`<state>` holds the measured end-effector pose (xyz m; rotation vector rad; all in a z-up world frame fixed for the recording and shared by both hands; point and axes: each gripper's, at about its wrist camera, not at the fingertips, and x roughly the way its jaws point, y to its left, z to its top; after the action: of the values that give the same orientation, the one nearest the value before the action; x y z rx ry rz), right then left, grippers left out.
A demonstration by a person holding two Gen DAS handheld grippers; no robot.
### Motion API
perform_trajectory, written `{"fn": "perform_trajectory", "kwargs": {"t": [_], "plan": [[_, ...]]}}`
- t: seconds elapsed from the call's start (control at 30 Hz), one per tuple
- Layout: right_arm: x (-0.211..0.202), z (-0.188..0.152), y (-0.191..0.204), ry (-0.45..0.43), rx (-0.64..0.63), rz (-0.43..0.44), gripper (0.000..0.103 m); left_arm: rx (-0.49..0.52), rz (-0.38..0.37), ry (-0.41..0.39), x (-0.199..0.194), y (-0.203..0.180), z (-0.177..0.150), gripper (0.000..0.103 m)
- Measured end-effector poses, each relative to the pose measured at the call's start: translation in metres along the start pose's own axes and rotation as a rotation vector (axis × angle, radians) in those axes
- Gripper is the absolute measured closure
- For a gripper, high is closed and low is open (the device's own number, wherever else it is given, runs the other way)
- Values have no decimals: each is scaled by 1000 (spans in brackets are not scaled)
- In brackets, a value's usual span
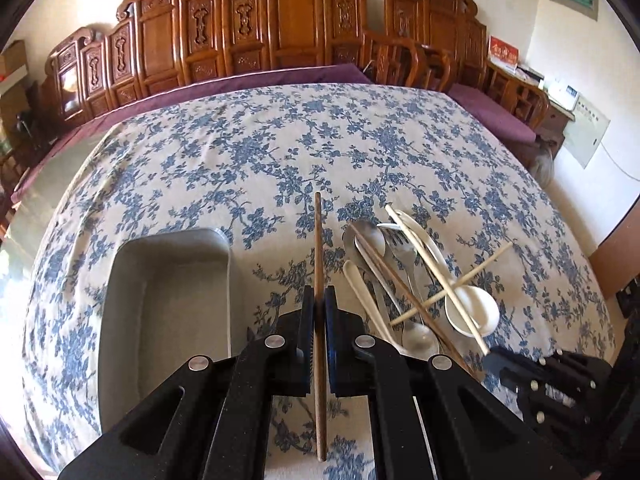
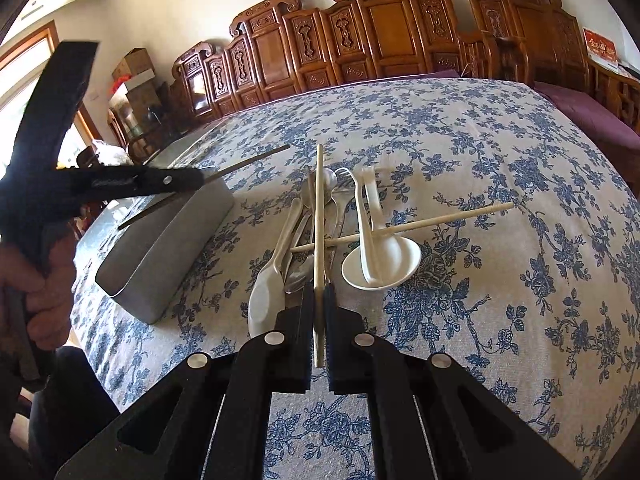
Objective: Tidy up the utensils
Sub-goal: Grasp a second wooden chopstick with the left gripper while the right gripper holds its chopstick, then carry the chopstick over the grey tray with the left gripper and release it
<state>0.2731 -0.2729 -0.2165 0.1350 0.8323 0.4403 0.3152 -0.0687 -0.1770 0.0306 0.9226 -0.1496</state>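
While the left gripper (image 1: 319, 300) is clamped shut on a dark brown chopstick (image 1: 318, 236), that stick runs straight between the pads toward twelve o'clock in the left wrist view, its tip above the floral tablecloth (image 1: 248, 152) and its rear end passing back under the gripper body. At nine o'clock of the held stick sits the grey rectangular tray (image 1: 168, 312), open side up and bare inside as far as the view shows. At three o'clock of the gripper lies the utensil pile: a metal spoon (image 1: 366, 236), a metal fork (image 1: 396, 240), a second dark brown chopstick (image 1: 400, 280) slanting across them, pale chopsticks crossed over a white ceramic soup spoon (image 1: 474, 312). In the right wrist view the right gripper (image 2: 319, 300) is pressed shut on a pale chopstick (image 2: 319, 208) that points toward twelve o'clock over the pile, with another pale chopstick (image 2: 440, 218) lying crosswise beneath it, resting over the soup spoon's bowl. A white plastic knife (image 2: 266, 292) lies at nine o'clock of that gripper. At ten o'clock the left gripper, held in a hand (image 2: 36, 288), hangs above the tray with its dark stick
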Motion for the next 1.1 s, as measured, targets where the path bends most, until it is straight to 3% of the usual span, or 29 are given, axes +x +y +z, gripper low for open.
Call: {"fn": "perform_trajectory", "kwargs": {"t": [0.33, 0.63, 0.83, 1.1], "plan": [[-7, -1, 27, -4, -52, 7, 97, -31, -24, -43, -50, 33, -30, 99], [-10, 1, 64, 2, -137, -2, 97, -46, 22, -81, -85, 74, -44, 99], [-15, 9, 86, -8, -164, 6, 97, -69, 46, -50, -73, 98, -53, 99], [-17, 15, 110, -6, -179, 18, 97, -78, 96, 36, -29, 117, -57, 99]]}}
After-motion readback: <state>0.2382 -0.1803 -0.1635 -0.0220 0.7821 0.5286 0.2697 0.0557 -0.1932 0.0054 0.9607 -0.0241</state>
